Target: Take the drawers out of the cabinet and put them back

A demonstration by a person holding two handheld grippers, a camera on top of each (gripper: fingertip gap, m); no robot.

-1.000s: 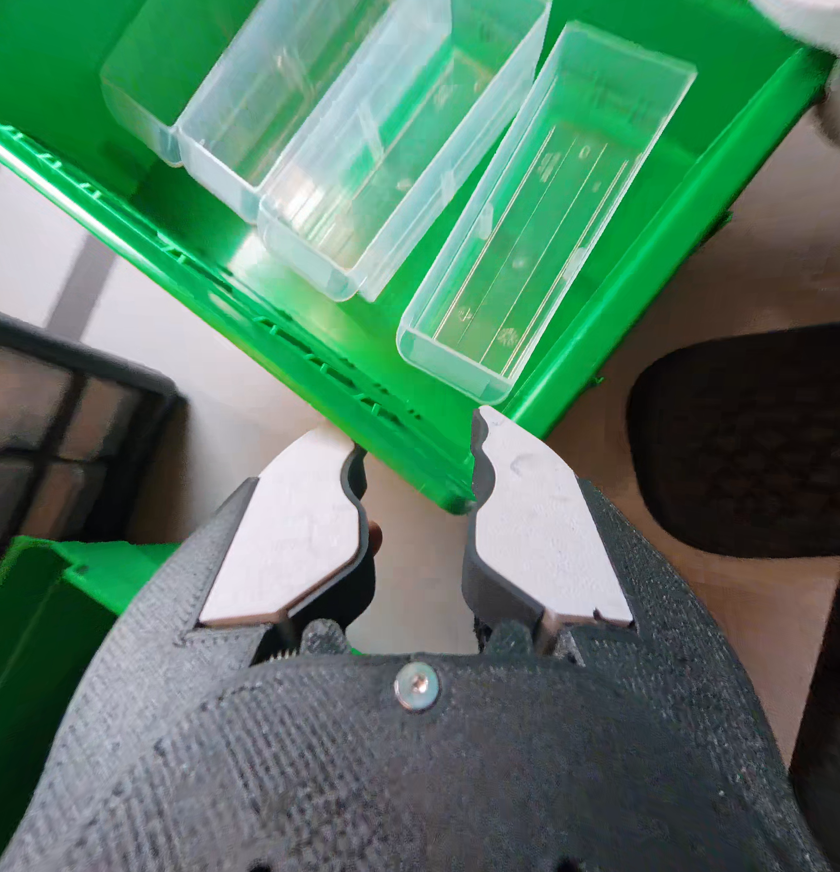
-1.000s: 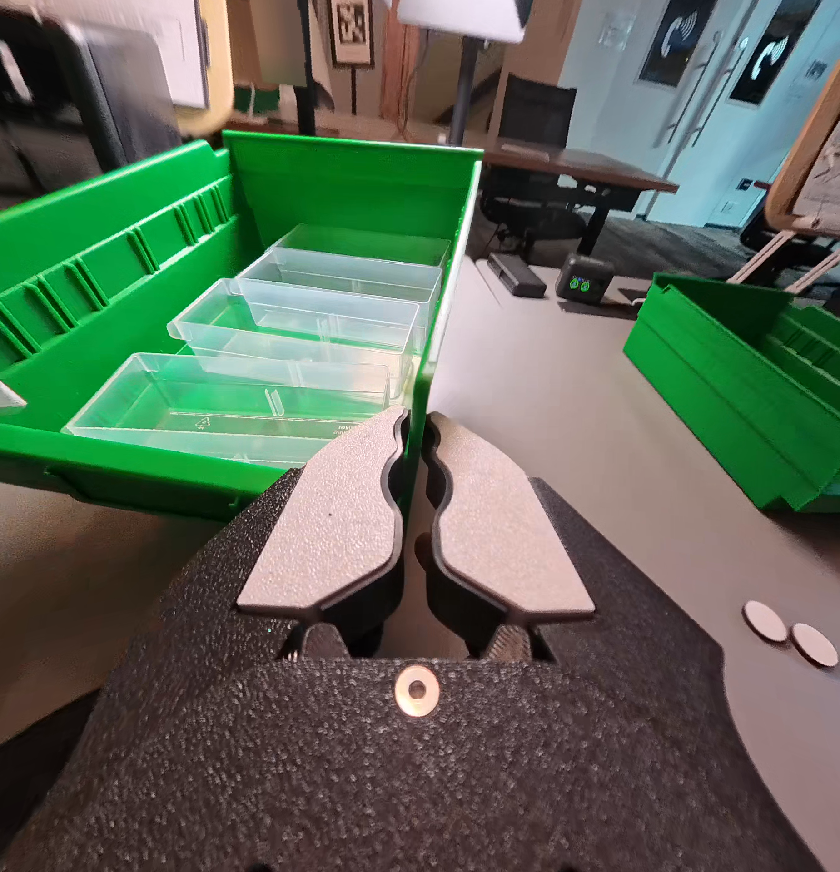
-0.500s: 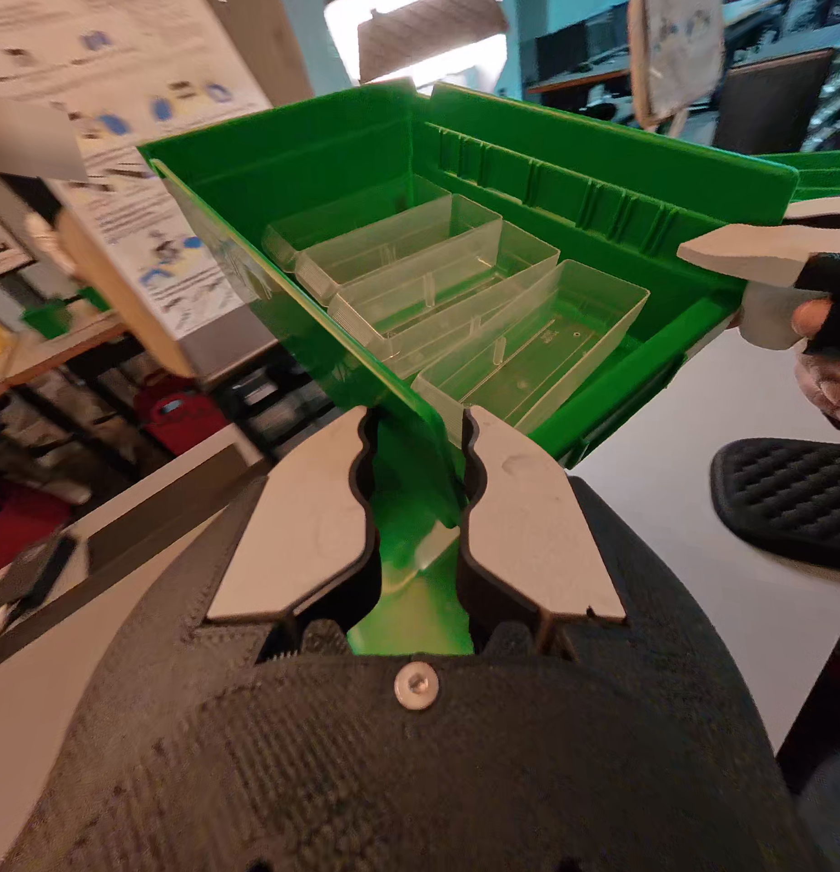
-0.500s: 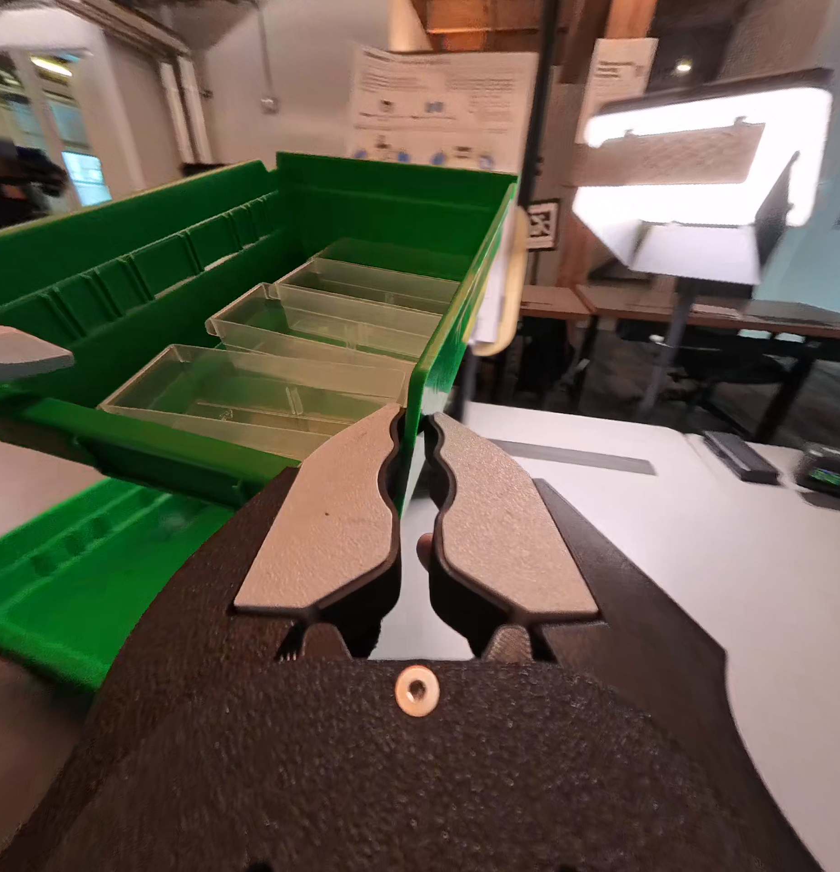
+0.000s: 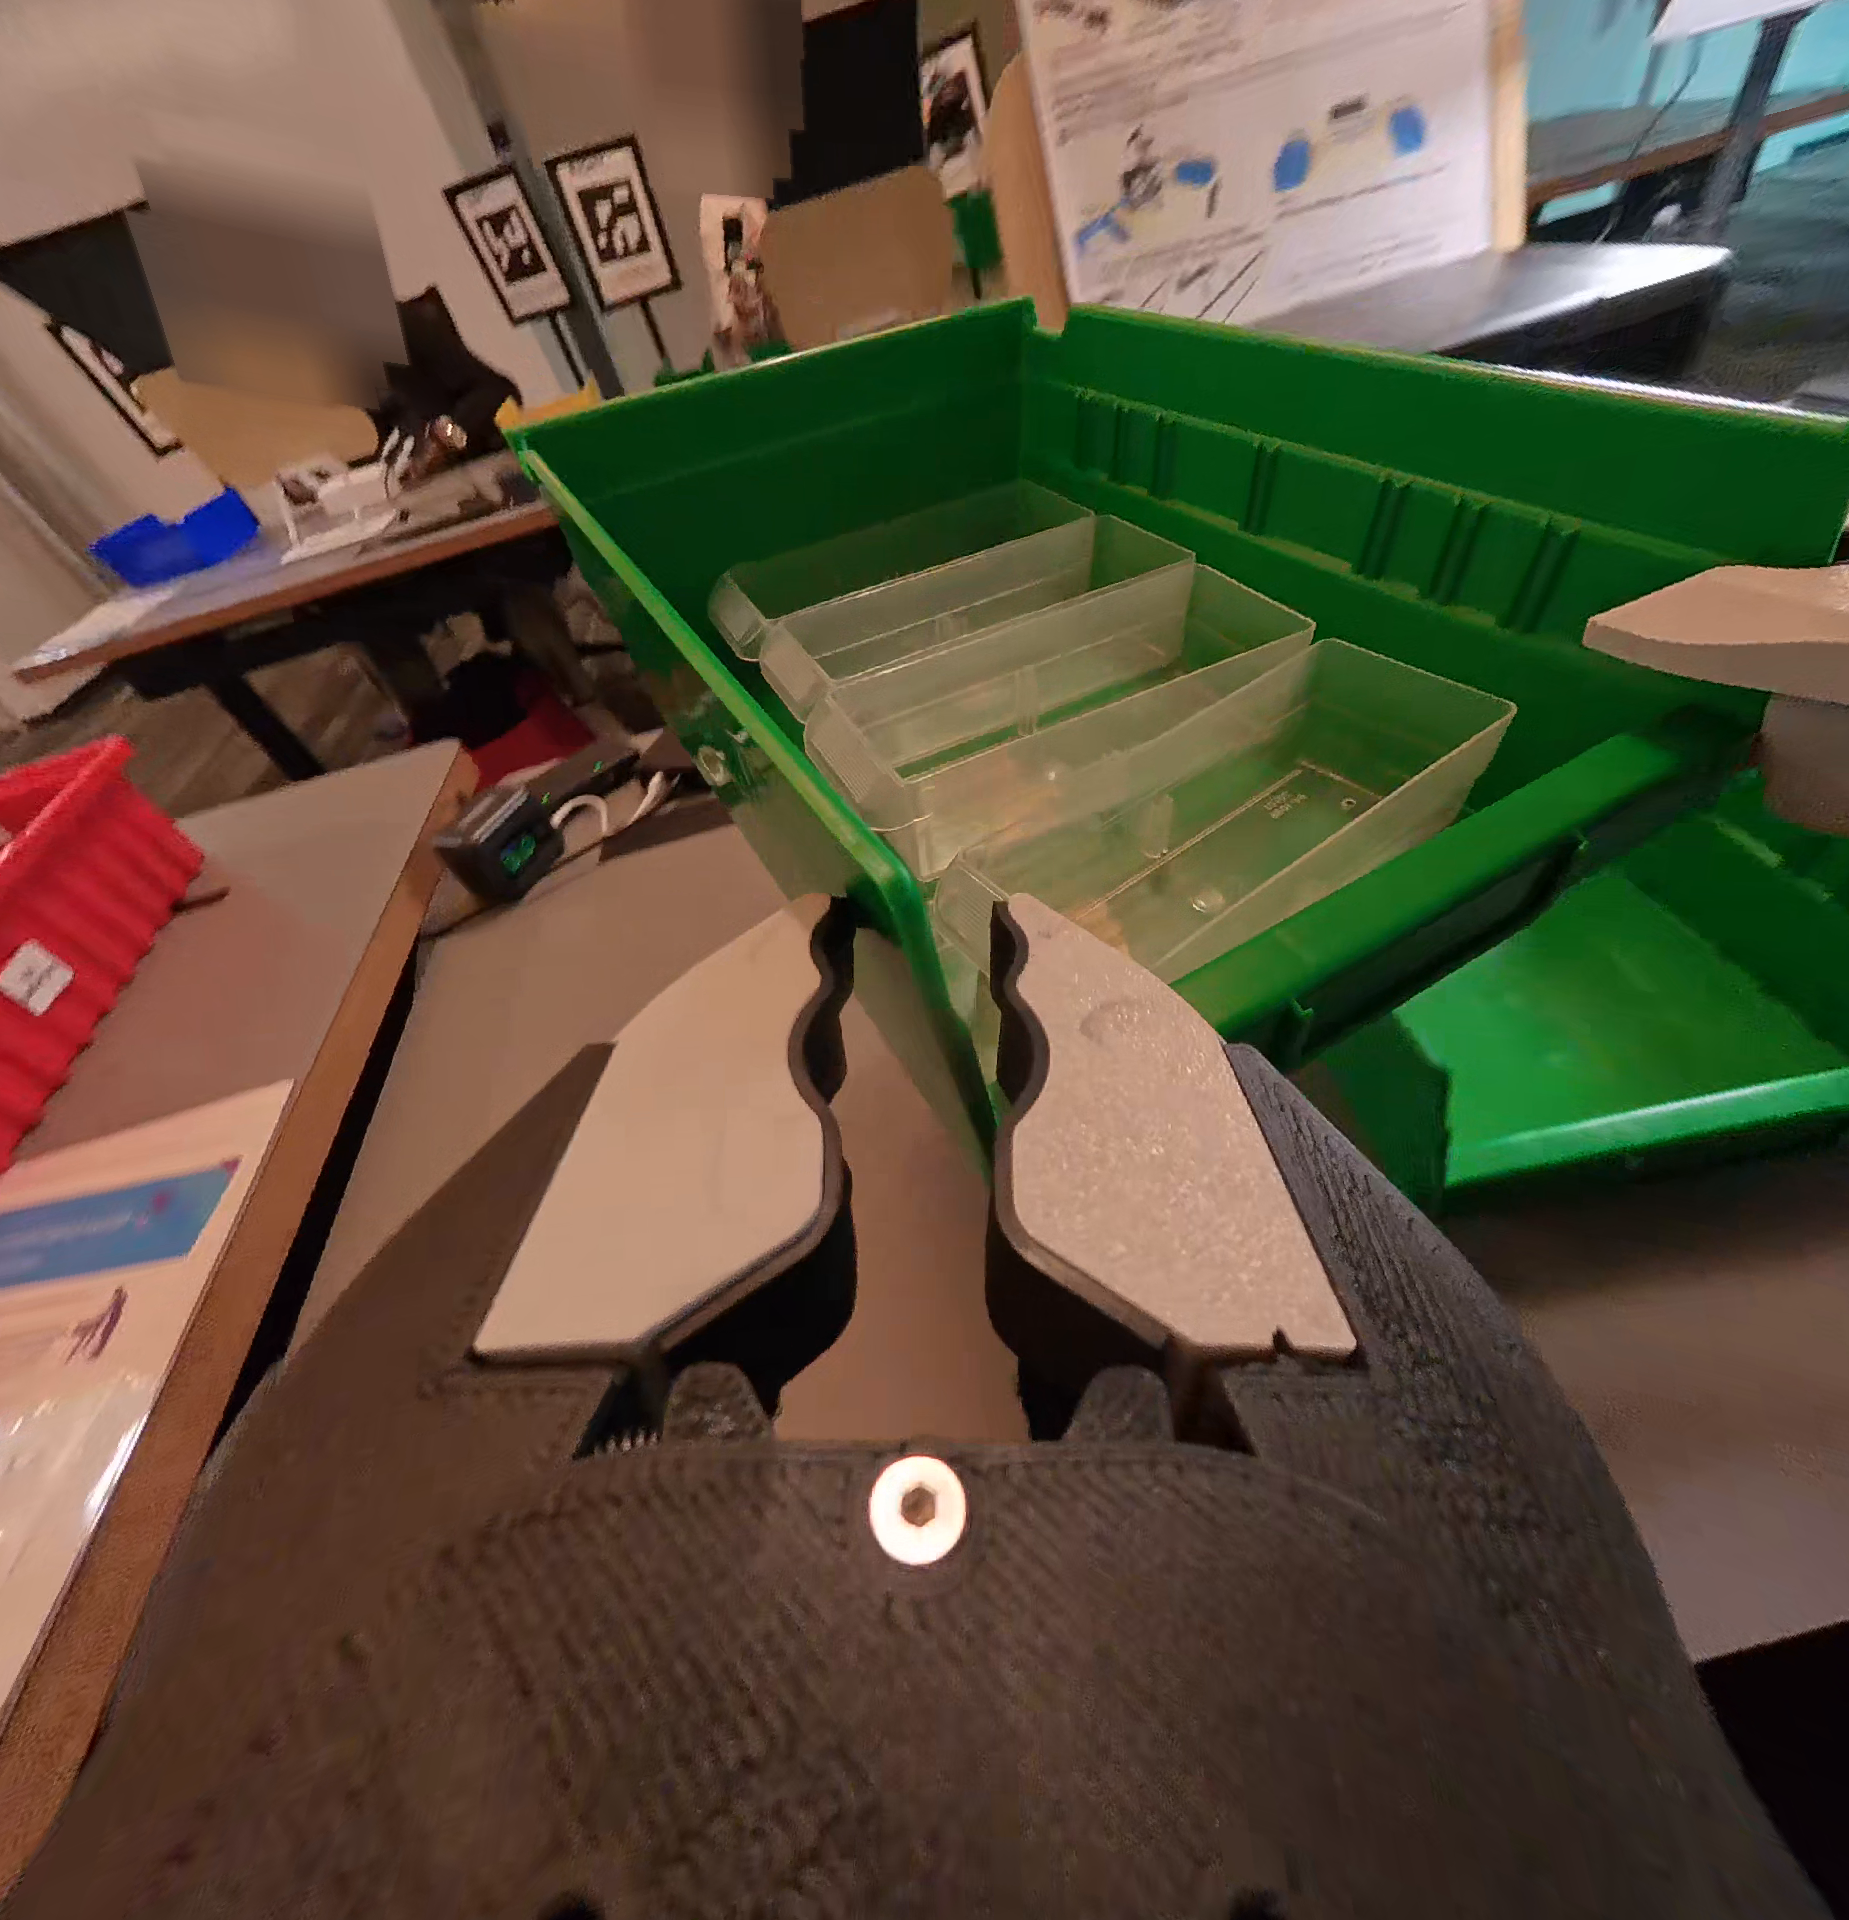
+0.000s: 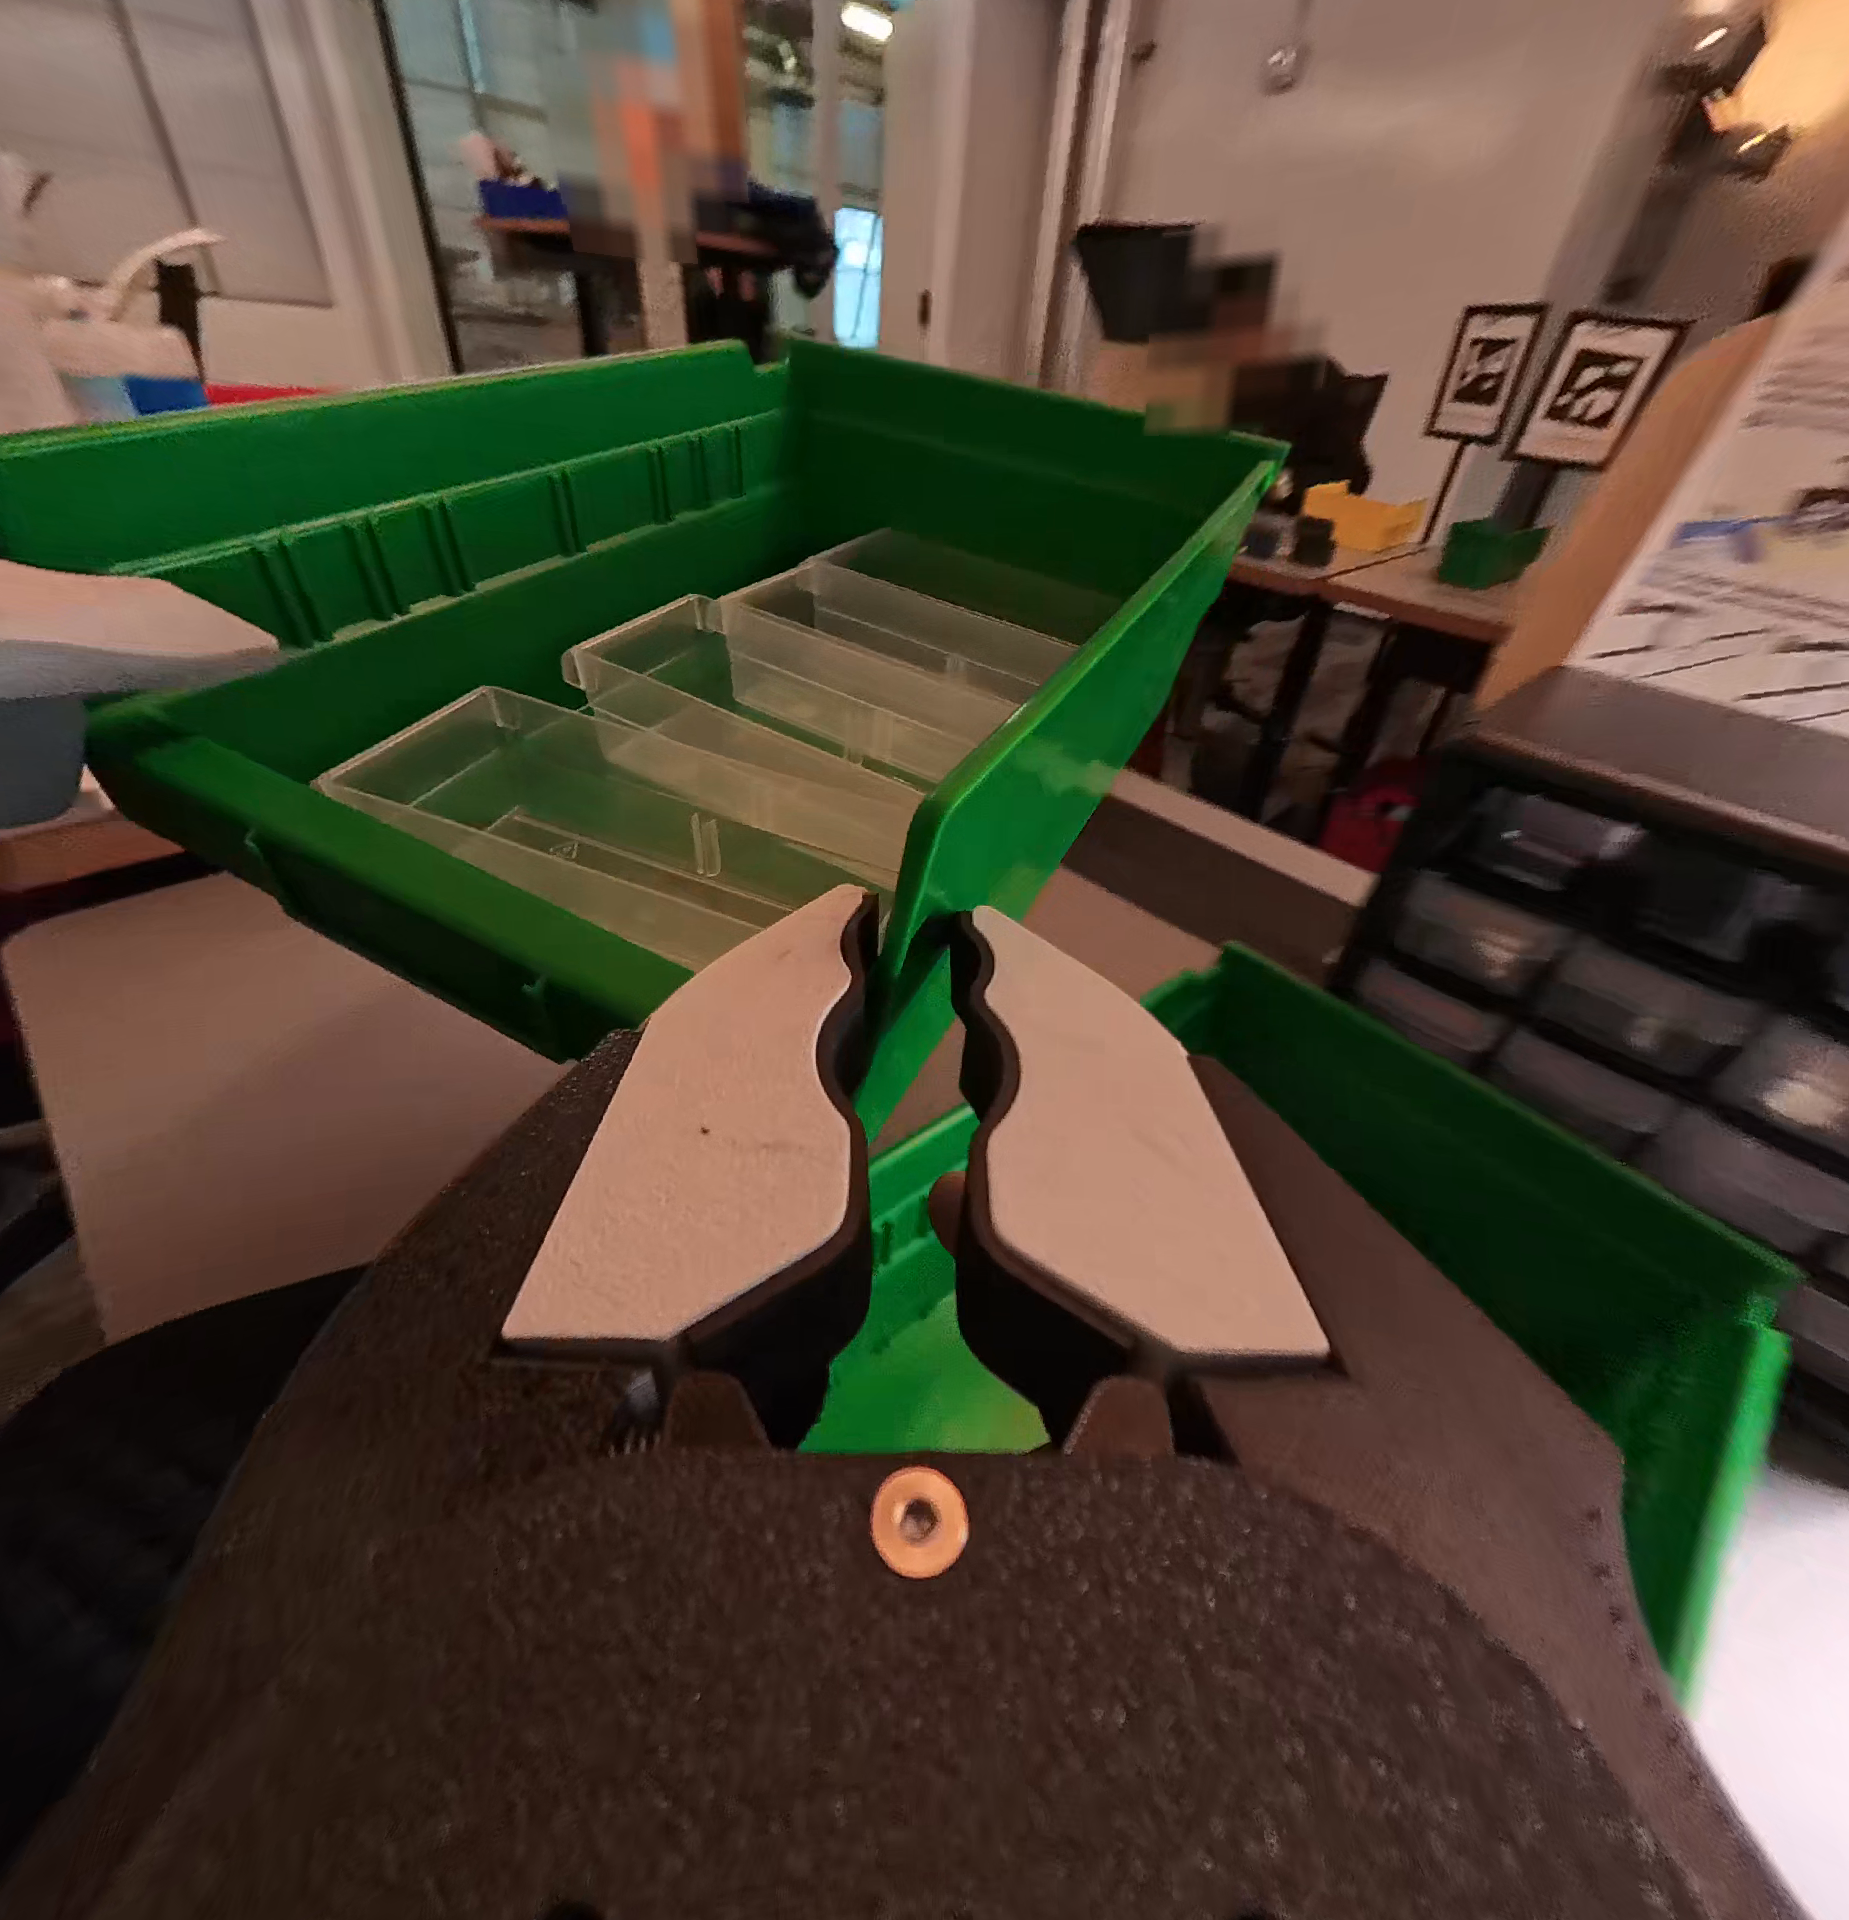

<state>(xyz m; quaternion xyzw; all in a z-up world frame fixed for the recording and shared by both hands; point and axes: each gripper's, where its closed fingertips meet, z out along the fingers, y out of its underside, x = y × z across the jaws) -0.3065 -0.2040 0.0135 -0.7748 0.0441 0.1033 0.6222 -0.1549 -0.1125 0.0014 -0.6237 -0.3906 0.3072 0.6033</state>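
A green bin is held up off the table, tilted, with several clear plastic drawers lying side by side in it. My left gripper is shut on the bin's left side wall near the front corner. My right gripper is shut on the bin's right side wall near its front corner. The clear drawers also show in the right wrist view. Each view shows one finger of the other gripper at the far wall, the right one in the left wrist view and the left one in the right wrist view.
A second green bin sits on the table under the held one, also in the right wrist view. A dark cabinet of small drawers stands at the right. A red bin, a printed sheet and a small black device lie left.
The left gripper closed on the bin's wall. Both grippers raised the bin and swung it around, so it now hangs over the second green bin with the cabinet in sight.
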